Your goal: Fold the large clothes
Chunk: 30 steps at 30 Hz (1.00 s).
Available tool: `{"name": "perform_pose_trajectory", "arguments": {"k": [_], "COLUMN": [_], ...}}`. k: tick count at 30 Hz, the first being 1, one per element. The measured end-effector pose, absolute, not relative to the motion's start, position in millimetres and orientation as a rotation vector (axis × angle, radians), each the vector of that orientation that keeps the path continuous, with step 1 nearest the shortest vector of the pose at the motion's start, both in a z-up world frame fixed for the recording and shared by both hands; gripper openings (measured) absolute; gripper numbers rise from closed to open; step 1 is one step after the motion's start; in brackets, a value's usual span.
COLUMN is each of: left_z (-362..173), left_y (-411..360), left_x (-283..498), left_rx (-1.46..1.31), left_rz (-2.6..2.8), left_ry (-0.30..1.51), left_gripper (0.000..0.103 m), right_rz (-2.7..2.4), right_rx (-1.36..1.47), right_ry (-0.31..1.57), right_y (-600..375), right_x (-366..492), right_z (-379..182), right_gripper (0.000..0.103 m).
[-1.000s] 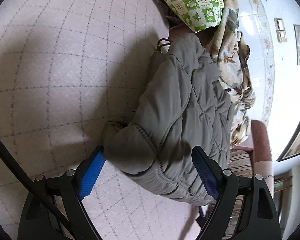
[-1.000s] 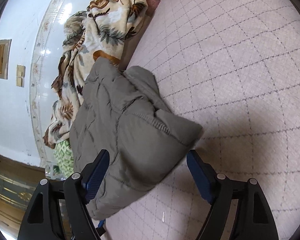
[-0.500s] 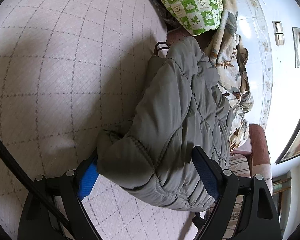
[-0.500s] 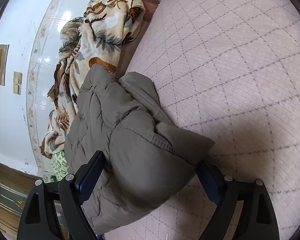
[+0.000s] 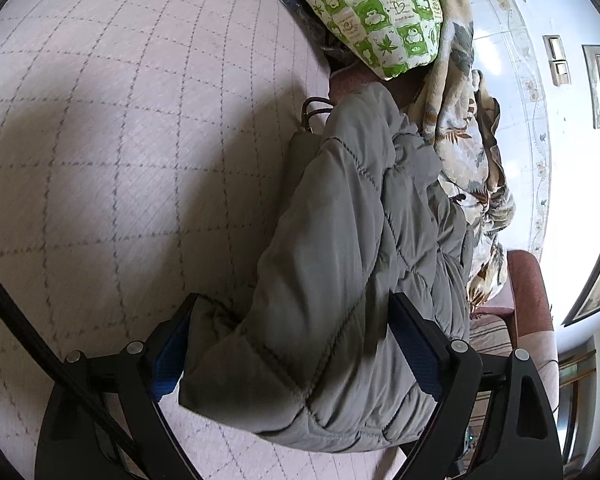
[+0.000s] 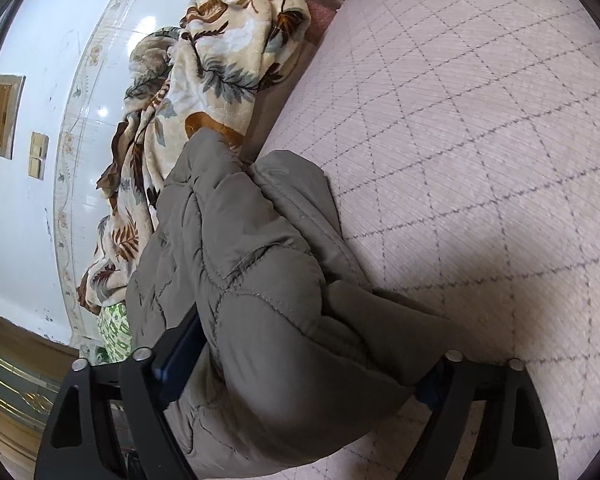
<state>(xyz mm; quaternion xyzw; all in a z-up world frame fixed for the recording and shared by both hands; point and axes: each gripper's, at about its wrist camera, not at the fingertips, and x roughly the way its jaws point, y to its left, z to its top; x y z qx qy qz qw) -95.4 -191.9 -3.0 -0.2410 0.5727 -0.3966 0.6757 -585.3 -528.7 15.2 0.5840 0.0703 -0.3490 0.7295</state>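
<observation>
jacket (image 5: 340, 280) lay bundled on the quilted mattress (image 5: 120, 140) | left gripper (image 5: 292, 344) and right gripper (image 6: 300, 364) jaws spread wide, straddling opposite ends, nothing clamped | we judged this readied a lift.

A bed (image 5: 140, 160) covered in pale pink quilted fabric with a grey diamond grid carries a padded grey jacket (image 5: 352, 260) along its edge. A leaf-patterned blanket (image 6: 220, 60) and a green-checked pillow (image 5: 380, 12) lie beside it, possibly against the wall.
</observation>
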Motion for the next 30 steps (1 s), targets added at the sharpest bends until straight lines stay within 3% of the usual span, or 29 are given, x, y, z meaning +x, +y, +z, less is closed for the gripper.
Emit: {"name": "perform_pose_trajectory", "arguments": {"k": [3, 5, 8, 10, 13, 16, 30], "left_z": [0, 3, 11, 19, 31, 43, 69], "left_y": [-194, -196, -200, -202, -205, -208, -209], "left_x": [-94, -95, -99, -102, -108, -115, -122], "left_rx": [-0.524, -0.495, -0.437, -0.396, -0.326, -0.272, -0.154], "left_rz": [-0.896, -0.898, -0.900, -0.904, -0.908, -0.904, -0.904], "left_ry": [1.261, 1.238, 1.191, 1.151, 1.086, 1.035, 1.030], "left_gripper": [0.090, 0.090, 0.080, 0.068, 0.055, 0.049, 0.047], "right_rz": [-0.754, -0.735, -0.745, -0.758, -0.779, -0.799, -0.812], "right_rx": [1.287, 1.290, 1.224, 1.175, 1.111, 1.048, 0.897], "right_ry": [0.154, 0.143, 0.173, 0.188, 0.210, 0.231, 0.291], "right_y": [-530, -530, -526, -523, -520, -517, -498], "right_x": [-585, -585, -580, -576, -570, -566, -558], "right_z": [15, 16, 26, 34, 43, 52, 85], "right_gripper": [0.074, 0.058, 0.046, 0.043, 0.040, 0.038, 0.037]}}
